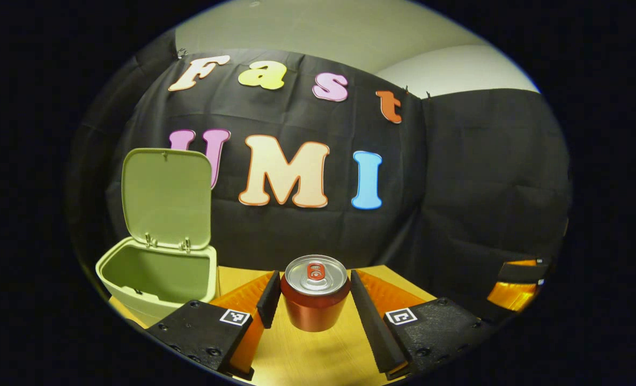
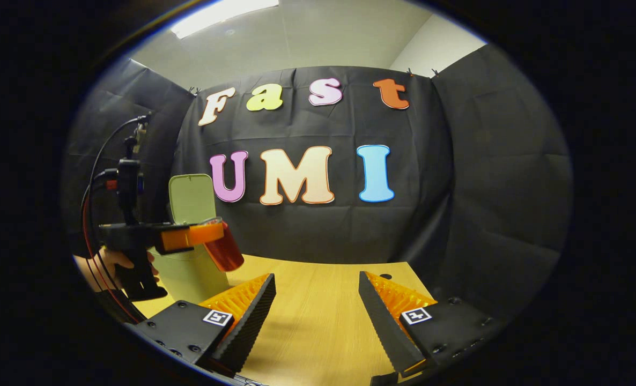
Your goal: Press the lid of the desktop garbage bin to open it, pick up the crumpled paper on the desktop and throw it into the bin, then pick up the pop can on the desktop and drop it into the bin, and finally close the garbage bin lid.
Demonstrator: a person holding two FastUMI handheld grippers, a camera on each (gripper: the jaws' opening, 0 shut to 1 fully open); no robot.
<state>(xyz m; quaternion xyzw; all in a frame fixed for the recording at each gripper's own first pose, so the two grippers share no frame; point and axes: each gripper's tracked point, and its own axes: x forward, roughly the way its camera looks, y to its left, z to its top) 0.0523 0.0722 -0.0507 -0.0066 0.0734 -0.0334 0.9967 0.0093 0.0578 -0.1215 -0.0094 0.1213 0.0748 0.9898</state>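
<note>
The left gripper [image 1: 315, 300] is clamping the pop can [image 1: 315, 294] between both fingers, raised above the desktop [image 2: 318, 300]. The garbage bin [image 1: 160, 279] is standing at 10 o'clock, lid [image 1: 167, 197] up. The right gripper [image 2: 317, 305] is hovering wide apart, holding nothing.

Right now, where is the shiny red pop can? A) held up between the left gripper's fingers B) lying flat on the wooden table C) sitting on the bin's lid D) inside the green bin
A: the red metal pop can sits clamped between the left gripper fingers, lifted beside the open pale green plastic bin.
</note>
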